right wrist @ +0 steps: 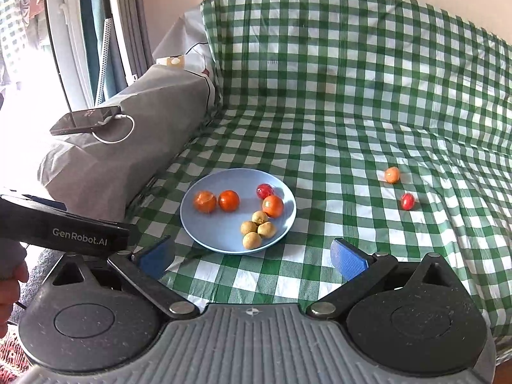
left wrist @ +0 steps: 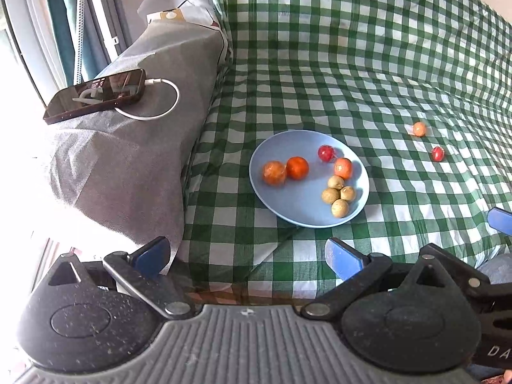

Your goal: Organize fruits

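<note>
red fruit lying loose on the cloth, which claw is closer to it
Right, probably. The red fruit lies ahead and right of the open right claw. The open left claw sits farther left, facing the plate, fruit far to its right.

Open checked cloth [right wrist: 336, 121] stretches between the blue plate [right wrist: 204, 233] and two loose fruits — an orange one [right wrist: 392, 174] and a red one [right wrist: 407, 201] — well apart to the right. A grey-covered armrest [right wrist: 128, 147], bearing a phone [right wrist: 84, 120] and cable, walls off the left; the upright backrest [right wrist: 320, 25] closes the far side.
</note>
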